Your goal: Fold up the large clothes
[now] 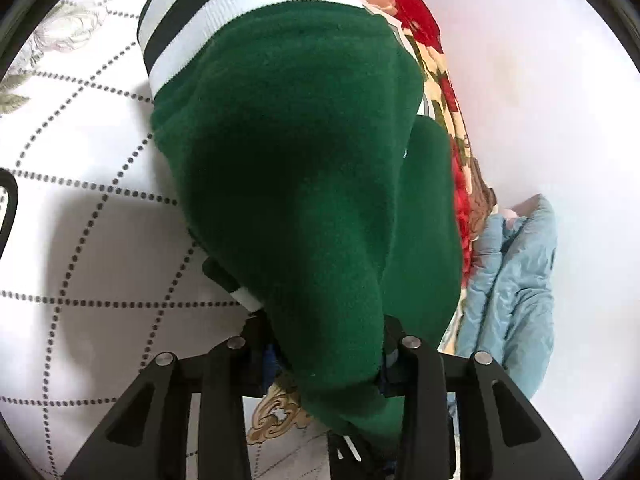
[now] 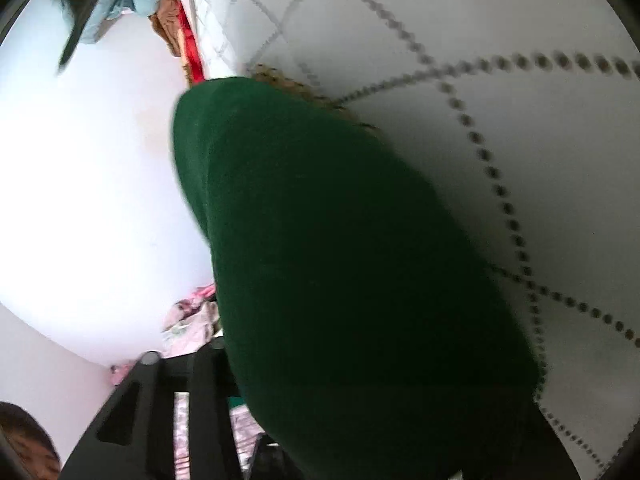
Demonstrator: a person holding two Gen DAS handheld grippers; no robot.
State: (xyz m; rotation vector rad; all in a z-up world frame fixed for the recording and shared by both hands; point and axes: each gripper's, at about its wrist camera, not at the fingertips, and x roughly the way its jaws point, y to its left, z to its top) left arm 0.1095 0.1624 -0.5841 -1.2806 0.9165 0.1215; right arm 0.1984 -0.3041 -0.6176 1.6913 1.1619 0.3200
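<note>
Item: green fleece garment, with a ribbed band of white and dark stripes at its far end, upper middle of the left wrist view. It fills the centre of both views, bunched and lifted off the bed.

Item: my left gripper, bottom centre of its view. The black fingers are drawn in on a thick fold of the green fleece; cloth runs down between them and hides the pads, so I count it as pinching the garment.

Item: my right gripper, bottom of its view. Only the left-hand black finger shows; the green fleece covers the rest. The cloth hangs over the tool, but I cannot tell whether the fingers press on it.

Item: white quilted bedcover with dotted grey diamond lines, left side of the left view and right side of the right view, lying under the garment.

Item: red floral cloth, upper right of the left view, beside the fleece.

Item: pale blue padded garment, right of the left view, against the white wall.

Item: pink patterned fabric, lower left of the right view.
</note>
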